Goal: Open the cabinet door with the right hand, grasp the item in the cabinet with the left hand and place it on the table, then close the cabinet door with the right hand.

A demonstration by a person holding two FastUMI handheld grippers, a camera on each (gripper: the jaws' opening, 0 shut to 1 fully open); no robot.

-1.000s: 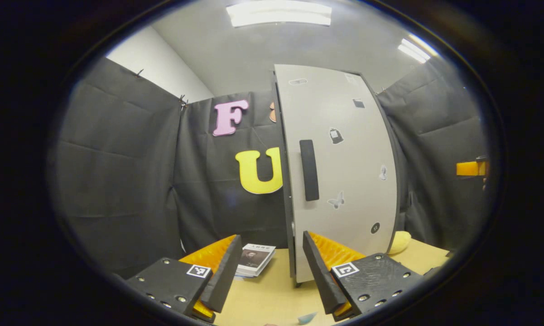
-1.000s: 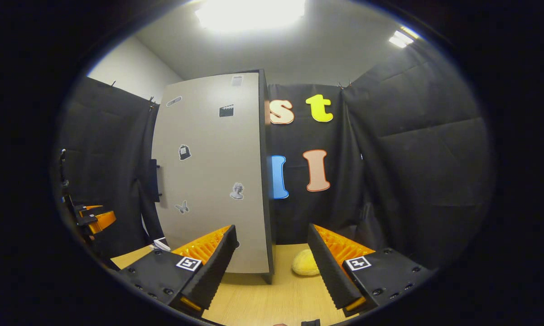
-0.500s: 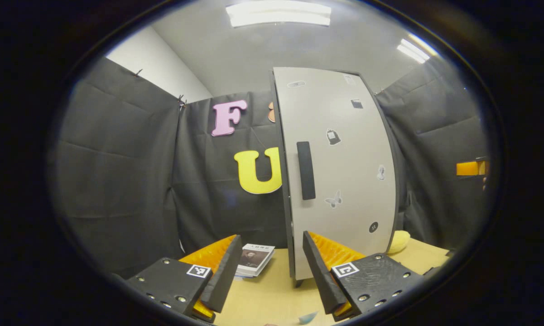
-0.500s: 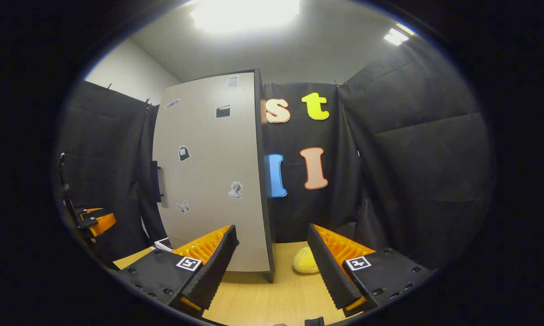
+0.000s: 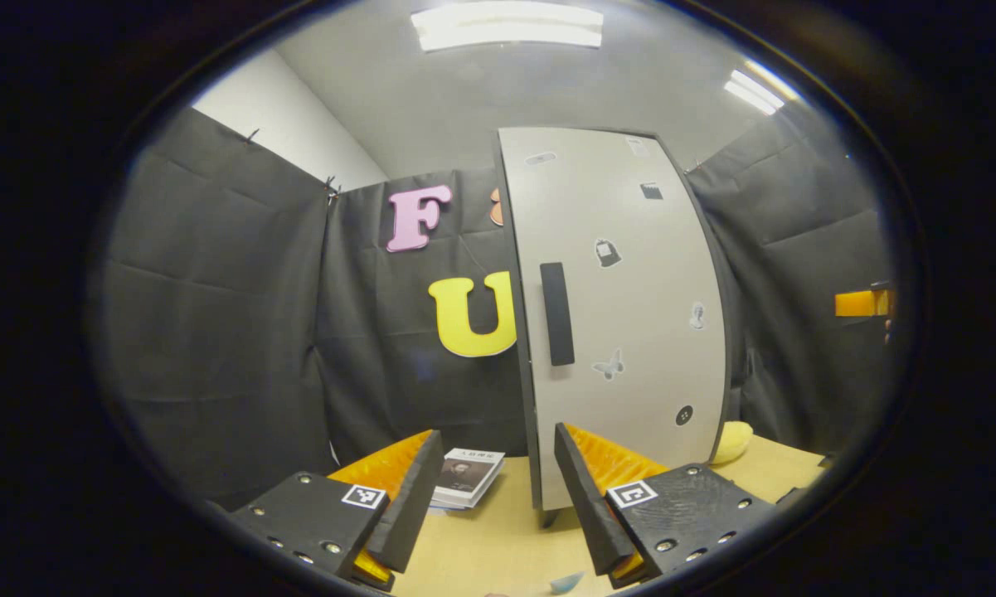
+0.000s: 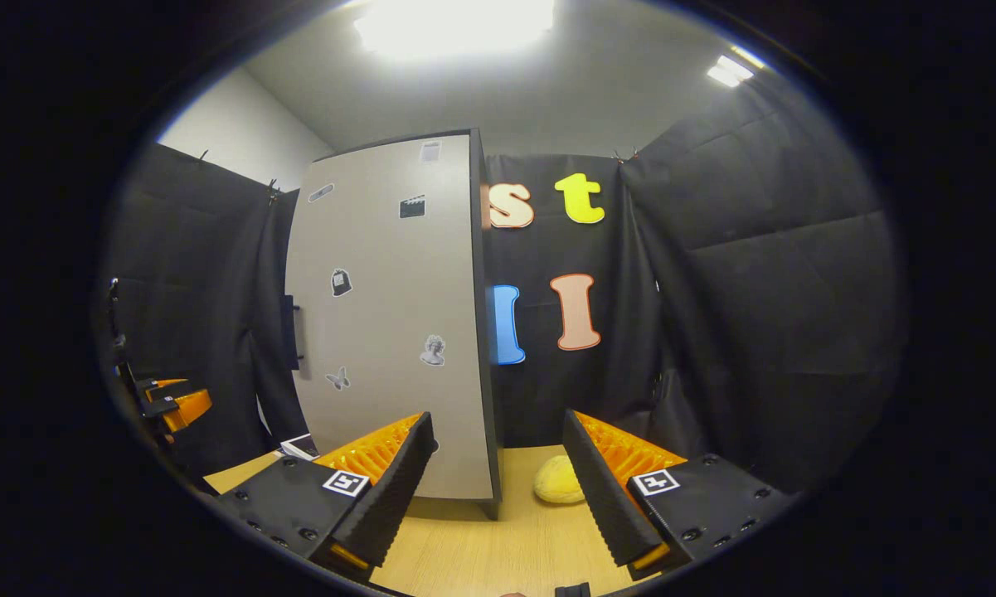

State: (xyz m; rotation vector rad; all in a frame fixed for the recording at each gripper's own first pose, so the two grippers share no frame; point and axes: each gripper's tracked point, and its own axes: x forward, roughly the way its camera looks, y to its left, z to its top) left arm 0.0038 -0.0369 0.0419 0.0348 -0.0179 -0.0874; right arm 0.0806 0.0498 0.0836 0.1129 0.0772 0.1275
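Little has shifted since a second ago. One cabinet door (image 5: 622,307) stays closed, one handle (image 5: 556,313) untouched. Left gripper (image 5: 493,489) and right gripper (image 6: 498,481) gape empty above the table (image 6: 498,547); one book (image 5: 468,476), one yellow plush (image 6: 559,484).

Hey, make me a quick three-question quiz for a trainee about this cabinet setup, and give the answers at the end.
1. True or false: the cabinet door is shut.
2. Which lies on the table left of the cabinet in the left gripper view: A) a book, B) a cup, C) a plate?
3. Fill in: both the left gripper and the right gripper have their fingers ____.

Key: 1 true; 2 A, the book; 3 open.
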